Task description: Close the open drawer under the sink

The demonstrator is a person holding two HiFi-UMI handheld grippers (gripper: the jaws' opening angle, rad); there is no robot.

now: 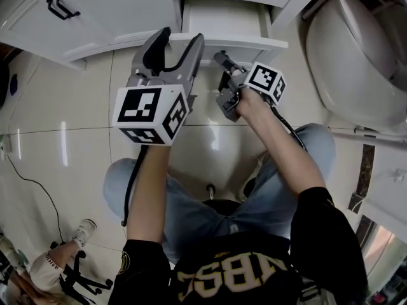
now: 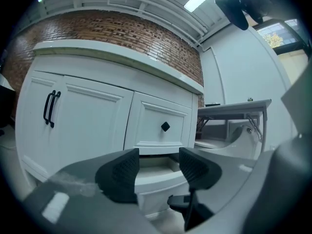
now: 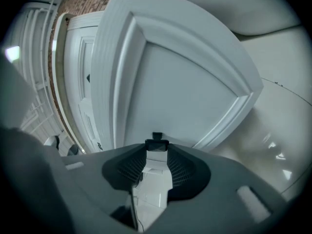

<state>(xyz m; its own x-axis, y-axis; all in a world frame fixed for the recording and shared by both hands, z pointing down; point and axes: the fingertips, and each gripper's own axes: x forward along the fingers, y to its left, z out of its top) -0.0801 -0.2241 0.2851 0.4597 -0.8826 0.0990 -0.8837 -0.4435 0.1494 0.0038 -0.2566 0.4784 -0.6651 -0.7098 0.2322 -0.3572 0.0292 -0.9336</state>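
Vanity cabinet point(image 1: 114, 11): white, panelled, fitted against a brick wall point(image 2: 122, 30) with a pale counter on top. Its double door carries a pair of black bar handles point(image 2: 50, 108).

Floor point(image 1: 63, 132): glossy cream tile, reflecting overhead light.

White ceramic fixture point(image 1: 356, 56): stands just right of the cabinet.

Drawer point(image 1: 226, 21): the lower one, at the right end of the cabinet. It is pulled out, with its white interior exposed from above. A shut drawer with a black diamond knob point(image 2: 165, 126) sits directly over it.

Left tongs point(image 1: 180, 38): raised in front of the open drawer, apart from it. The jaws stand wide apart with nothing held; in the left gripper view only the drawer's front edge point(image 2: 156, 177) appears beyond the gap.

Right tongs point(image 1: 221, 57): tips at the drawer's front panel point(image 3: 180, 82), to the right of the left tongs. The jaws are drawn in to a narrow gap. A small black drawer knob point(image 3: 157, 144) sits between the tips and fills that gap.
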